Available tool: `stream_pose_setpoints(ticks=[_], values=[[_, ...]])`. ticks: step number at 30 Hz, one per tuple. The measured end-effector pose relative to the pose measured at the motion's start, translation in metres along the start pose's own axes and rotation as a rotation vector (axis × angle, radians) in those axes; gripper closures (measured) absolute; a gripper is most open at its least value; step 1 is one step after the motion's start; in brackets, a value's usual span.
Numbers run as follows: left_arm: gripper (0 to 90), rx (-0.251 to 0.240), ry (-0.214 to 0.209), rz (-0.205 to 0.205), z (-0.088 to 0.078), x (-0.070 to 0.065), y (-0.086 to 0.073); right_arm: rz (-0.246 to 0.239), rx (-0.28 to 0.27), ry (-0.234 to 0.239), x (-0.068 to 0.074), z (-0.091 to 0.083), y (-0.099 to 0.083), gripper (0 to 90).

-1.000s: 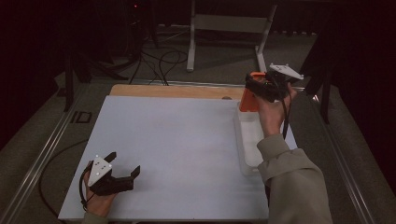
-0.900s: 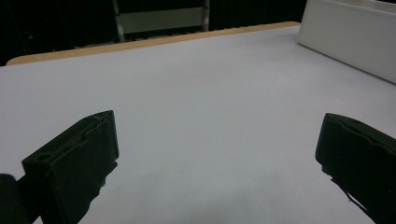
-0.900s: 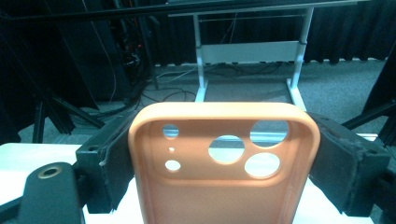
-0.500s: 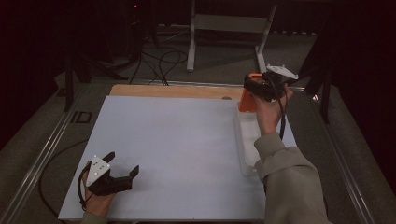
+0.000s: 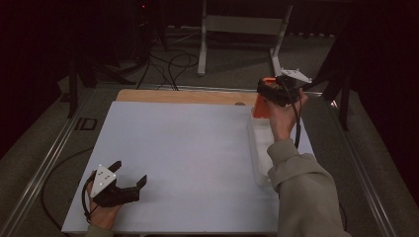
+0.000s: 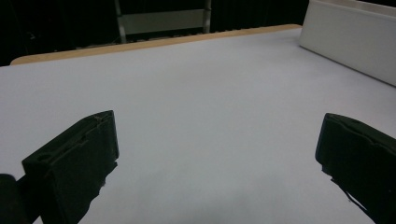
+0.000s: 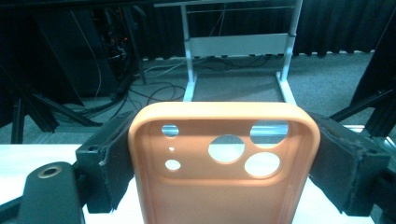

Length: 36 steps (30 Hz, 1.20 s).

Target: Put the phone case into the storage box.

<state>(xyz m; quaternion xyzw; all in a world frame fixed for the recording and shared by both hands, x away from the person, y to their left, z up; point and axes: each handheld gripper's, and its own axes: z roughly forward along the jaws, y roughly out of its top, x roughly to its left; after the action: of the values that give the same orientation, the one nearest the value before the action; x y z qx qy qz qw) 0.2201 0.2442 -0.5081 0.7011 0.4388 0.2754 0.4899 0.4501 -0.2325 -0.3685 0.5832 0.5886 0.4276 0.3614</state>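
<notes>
The worktop (image 5: 188, 148) spreads pale and bare ahead of the left gripper (image 5: 129, 178), which rests near its close edge with jaws wide apart and nothing between them; off to that gripper's right lies a long white tray (image 5: 258, 148), its wall seen in the left gripper view too (image 6: 345, 42); the right gripper (image 5: 267, 91) is held up over the tray's far end, jaws clamped on the two long edges of an orange phone case (image 7: 224, 163).

Against the frames of a second ago the right hand has carried the case slightly up and inward, the left gripper barely stirring; judging from this, the case is lifted free of the tray and on its way to wherever it is to be set down, so the pick looks done and the placing remains.

The case stands upright between the jaws; its long axis runs along them, away from the hand; the camera-hole end points outward beyond the jaw tips; its hollow inner face looks toward the gripper's camera.
</notes>
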Motion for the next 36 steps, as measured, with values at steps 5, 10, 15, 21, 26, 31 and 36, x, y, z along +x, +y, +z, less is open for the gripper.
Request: stream_pose_setpoints(ticks=[5, 10, 15, 21, 26, 31, 36], values=[[0.3, 0.000, 0.000, 0.000, 0.000, 0.000, 0.000, -0.017, 0.005, -0.010, 0.000, 0.004, -0.002, 15.7], [0.3, 0.000, 0.000, 0.001, 0.000, 0.000, 0.000, -0.015, 0.000, -0.006, 0.000, 0.007, -0.003, 15.7], [0.3, -0.001, -0.001, -0.001, -0.001, 0.001, 0.000, -0.021, 0.003, 0.001, 0.002, 0.010, -0.005, 15.7], [0.4, -0.004, -0.002, -0.002, -0.001, 0.001, 0.000, -0.059, 0.005, -0.015, 0.007, 0.014, -0.009, 15.7], [0.3, -0.004, -0.001, -0.005, -0.001, 0.001, 0.000, -0.071, -0.002, -0.038, 0.007, 0.018, -0.010, 15.6], [0.3, -0.003, -0.002, -0.004, -0.001, 0.001, 0.000, -0.069, 0.011, -0.036, 0.005, 0.022, -0.012, 15.7], [0.3, -0.004, -0.003, -0.005, -0.001, 0.001, -0.001, -0.059, 0.013, -0.034, -0.001, 0.026, -0.017, 15.7]])
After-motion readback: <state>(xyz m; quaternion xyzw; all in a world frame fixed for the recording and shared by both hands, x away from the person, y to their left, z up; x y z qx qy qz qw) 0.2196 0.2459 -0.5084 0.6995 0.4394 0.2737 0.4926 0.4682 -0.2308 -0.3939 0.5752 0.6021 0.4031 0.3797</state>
